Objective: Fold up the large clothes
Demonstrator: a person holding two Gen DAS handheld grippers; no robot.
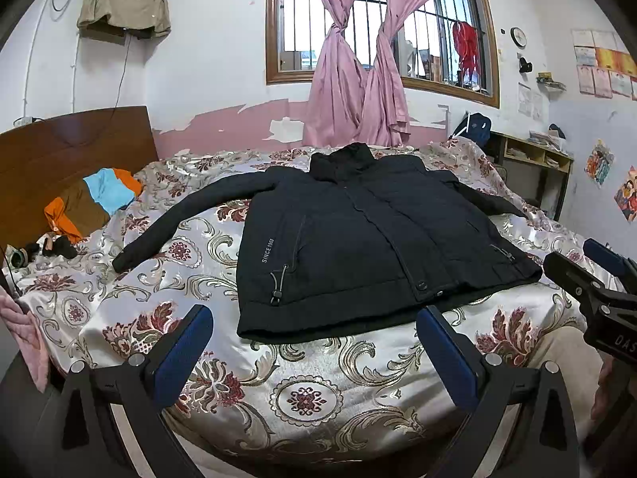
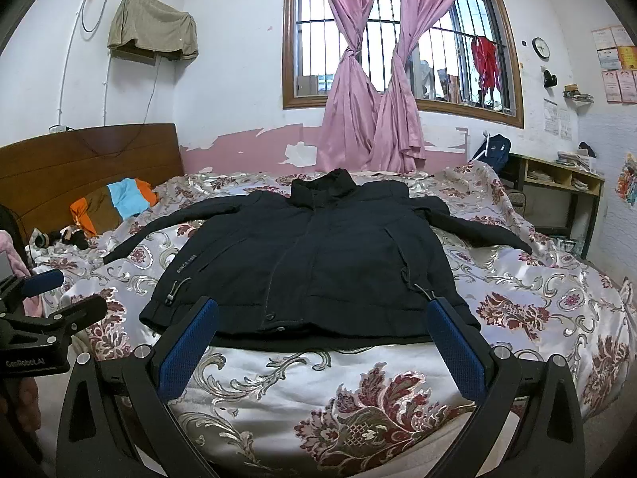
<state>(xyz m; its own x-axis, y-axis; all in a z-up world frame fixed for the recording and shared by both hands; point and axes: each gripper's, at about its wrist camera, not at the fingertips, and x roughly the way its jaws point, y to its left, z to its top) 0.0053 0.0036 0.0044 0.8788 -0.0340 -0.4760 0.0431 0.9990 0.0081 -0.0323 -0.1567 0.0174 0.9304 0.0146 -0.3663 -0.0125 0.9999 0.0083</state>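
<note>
You haven't really started yet: the black jacket [image 1: 370,239] lies flat, face up, sleeves out on the floral bedspread [image 1: 310,398], and your left gripper [image 1: 314,342] and right gripper [image 2: 322,338] both hover spread wide, holding nothing.

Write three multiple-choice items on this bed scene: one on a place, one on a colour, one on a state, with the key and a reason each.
1. Where does the jacket lie?
A. On the bedspread
B. On the desk
C. On the headboard

2. What colour are the curtains?
A. Green
B. Pink
C. White

3. How is the left gripper?
A. Shut on a sleeve
B. Shut on nothing
C. Open, holding nothing

Key: 1 A, the jacket is spread flat on the floral cover; 2 B, both knotted panels at the window are pink; 3 C, its blue pads stand wide apart short of the hem.
</note>
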